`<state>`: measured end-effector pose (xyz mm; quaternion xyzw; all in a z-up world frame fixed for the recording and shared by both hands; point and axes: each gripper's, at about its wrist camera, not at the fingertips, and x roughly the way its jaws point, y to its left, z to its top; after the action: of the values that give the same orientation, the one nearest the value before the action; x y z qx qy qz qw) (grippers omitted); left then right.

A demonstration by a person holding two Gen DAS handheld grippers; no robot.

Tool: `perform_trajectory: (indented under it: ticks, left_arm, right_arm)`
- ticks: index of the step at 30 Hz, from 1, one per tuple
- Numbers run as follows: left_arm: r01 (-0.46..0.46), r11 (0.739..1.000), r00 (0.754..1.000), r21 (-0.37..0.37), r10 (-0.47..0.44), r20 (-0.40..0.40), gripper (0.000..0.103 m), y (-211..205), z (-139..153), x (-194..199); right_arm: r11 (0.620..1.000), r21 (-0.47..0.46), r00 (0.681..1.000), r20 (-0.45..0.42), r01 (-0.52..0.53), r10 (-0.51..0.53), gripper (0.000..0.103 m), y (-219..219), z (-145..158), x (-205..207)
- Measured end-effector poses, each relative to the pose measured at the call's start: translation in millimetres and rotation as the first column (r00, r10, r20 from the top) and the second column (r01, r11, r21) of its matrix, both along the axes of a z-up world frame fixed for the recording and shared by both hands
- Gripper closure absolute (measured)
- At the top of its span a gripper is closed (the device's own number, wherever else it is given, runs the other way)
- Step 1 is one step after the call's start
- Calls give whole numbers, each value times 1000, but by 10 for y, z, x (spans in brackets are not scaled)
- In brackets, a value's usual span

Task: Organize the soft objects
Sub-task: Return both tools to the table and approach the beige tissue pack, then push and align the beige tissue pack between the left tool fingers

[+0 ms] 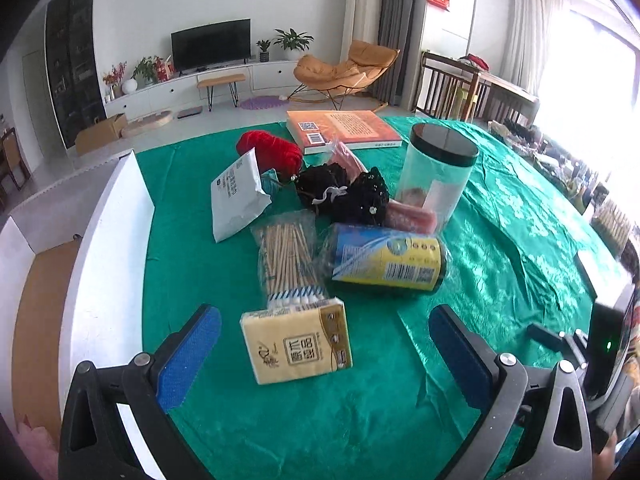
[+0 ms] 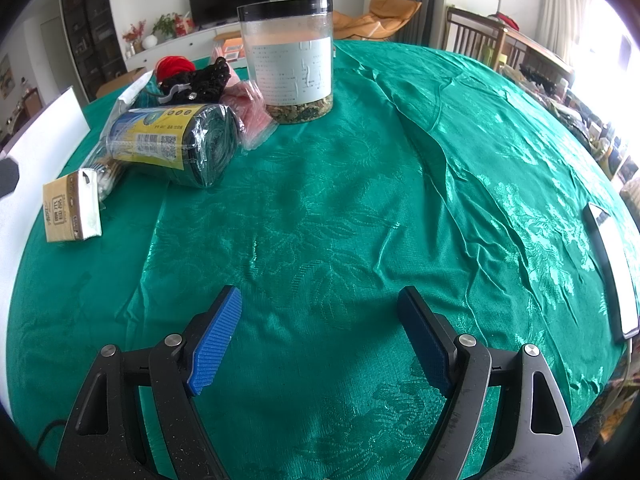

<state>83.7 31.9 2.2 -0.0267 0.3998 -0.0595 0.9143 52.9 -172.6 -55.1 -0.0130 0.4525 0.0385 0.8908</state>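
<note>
Left wrist view: your left gripper (image 1: 325, 354) is spread wide and holds nothing. The tissue pack (image 1: 298, 344) lies on the tabletop (image 1: 280, 420) between the two pads, nearer the left pad (image 1: 188, 356), with no visible contact on either side. Just beyond it lie the swab bag (image 1: 286, 258) and the bag roll (image 1: 386, 258), the swab tips touching the pack's far edge. Farther back sit the black scrunchies (image 1: 344, 192), the red yarn (image 1: 270, 154), a white pouch (image 1: 236, 196), a jar (image 1: 436, 176) and a book (image 1: 344, 128). Risk: the pack sits skewed to the pads (it is soft and will deform), so an off-centre squeeze could twist it out or drag the swab bag along.

Right wrist view: your right gripper (image 2: 320, 340) is likewise wide apart and empty, over bare green cloth (image 2: 360, 200), well apart from the pile. The tissue pack (image 2: 72, 210) appears at far left, the roll (image 2: 176, 142) and jar (image 2: 290, 54) beyond. Risk: the cloth is wrinkled and loose; a low sweep could snag a fold and pull the tall jar over. A phone (image 2: 612, 272) lies near the right edge, exposed to a careless swing.
</note>
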Motion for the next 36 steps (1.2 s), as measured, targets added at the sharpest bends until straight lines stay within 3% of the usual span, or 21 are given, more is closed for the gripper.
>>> perform_trajectory:
  ticks: [4,11,36]
  left_arm:
    - [-82,994,994,-73,76,-82,0,128,-161,225]
    - [-165,983,977,-75,153,-150,0,215,-477,337]
    - [-114,991,965,-76,92,-246,0,184,-727,145]
  right_arm:
    - [1000,0,1000,0,0,0,20,-1,-1,1]
    - [1000,0,1000,0,0,0,20,-1,0,0]
    - [1000,0,1000,1,0,0,20,-3,-1,-1]
